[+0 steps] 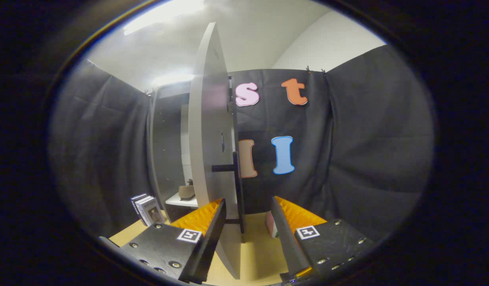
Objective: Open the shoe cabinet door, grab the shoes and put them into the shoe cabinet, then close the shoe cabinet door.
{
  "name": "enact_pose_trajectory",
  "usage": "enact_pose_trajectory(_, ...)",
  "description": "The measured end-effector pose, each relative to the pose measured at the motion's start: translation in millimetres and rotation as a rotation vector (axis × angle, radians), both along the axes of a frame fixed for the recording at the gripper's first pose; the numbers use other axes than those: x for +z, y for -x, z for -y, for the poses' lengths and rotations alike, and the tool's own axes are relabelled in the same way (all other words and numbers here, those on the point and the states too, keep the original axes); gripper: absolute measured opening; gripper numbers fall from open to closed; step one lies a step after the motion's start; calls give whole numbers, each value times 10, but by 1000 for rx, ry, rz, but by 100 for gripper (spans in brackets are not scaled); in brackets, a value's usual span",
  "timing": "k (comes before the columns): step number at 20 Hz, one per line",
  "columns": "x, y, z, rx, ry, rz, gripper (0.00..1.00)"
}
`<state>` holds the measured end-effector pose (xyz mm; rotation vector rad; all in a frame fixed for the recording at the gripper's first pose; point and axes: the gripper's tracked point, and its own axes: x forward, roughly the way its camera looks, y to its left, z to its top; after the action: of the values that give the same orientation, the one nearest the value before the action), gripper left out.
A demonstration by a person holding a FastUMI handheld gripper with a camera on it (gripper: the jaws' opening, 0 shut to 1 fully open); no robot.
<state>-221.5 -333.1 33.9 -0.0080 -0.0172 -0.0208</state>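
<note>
The grey shoe cabinet door (206,131) stands open, seen edge-on just ahead of me. Its black vertical handle bar (239,186) sticks out from the door's right face and lies in the gap between my fingers, nearer the left one. My gripper (247,203) is open, and neither finger presses on the bar. Left of the door the dark cabinet (167,147) shows its inside. A brownish shoe (186,191) rests there on a white shelf (181,201).
Several upright books or boxes (147,209) stand on the wooden floor (256,254) just left of the cabinet. A small pink and white object (270,227) peeks out behind my right finger. Black cloth walls close off the left, back and right.
</note>
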Motion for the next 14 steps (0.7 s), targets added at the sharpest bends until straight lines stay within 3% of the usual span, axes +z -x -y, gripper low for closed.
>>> enact_pose_trajectory(7, -242, -262, -657, 156, -34, -25, 72)
enact_pose_trajectory(14, -396, -535, -1279, 246, -70, -55, 72)
